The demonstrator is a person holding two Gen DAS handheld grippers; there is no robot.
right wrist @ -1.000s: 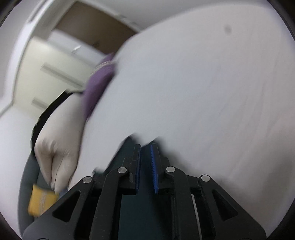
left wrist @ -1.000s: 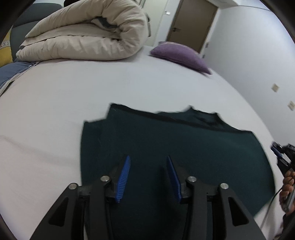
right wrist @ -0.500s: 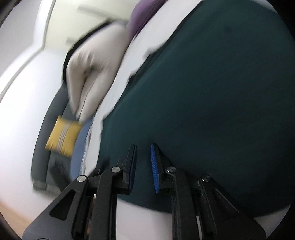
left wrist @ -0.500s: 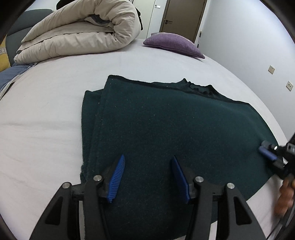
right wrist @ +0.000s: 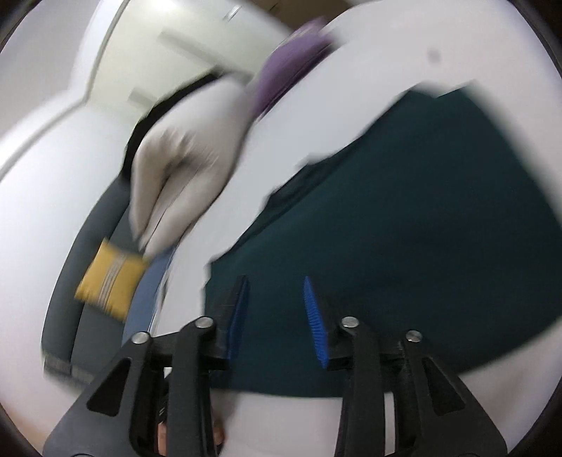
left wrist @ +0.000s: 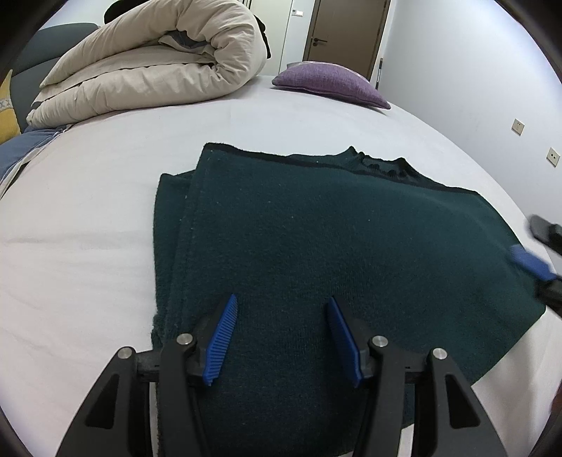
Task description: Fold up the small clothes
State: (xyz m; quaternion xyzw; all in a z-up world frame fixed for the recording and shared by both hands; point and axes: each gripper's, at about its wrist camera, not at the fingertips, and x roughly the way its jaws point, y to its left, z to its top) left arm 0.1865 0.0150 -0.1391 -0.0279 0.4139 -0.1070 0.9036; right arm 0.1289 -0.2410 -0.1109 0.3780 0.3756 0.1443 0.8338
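A dark green knit sweater [left wrist: 333, 246] lies folded flat on the white bed [left wrist: 87, 211], its left side doubled under and its collar at the far edge. My left gripper [left wrist: 281, 316] is open and empty, hovering over the sweater's near edge. My right gripper [right wrist: 275, 298] is open and empty over the sweater [right wrist: 404, 211] in its own blurred view. It also shows at the sweater's right edge in the left wrist view [left wrist: 534, 260].
A rolled beige duvet [left wrist: 158, 66] lies at the far left of the bed and a purple pillow [left wrist: 330, 82] at the far middle. A grey sofa with a yellow cushion [right wrist: 109, 281] stands beyond the bed's left side. A brown door [left wrist: 347, 31] is in the back wall.
My right gripper has opened; it was shut earlier and has swung over the sweater. My left gripper stayed open and drew back a little; the sweater now lies settled.
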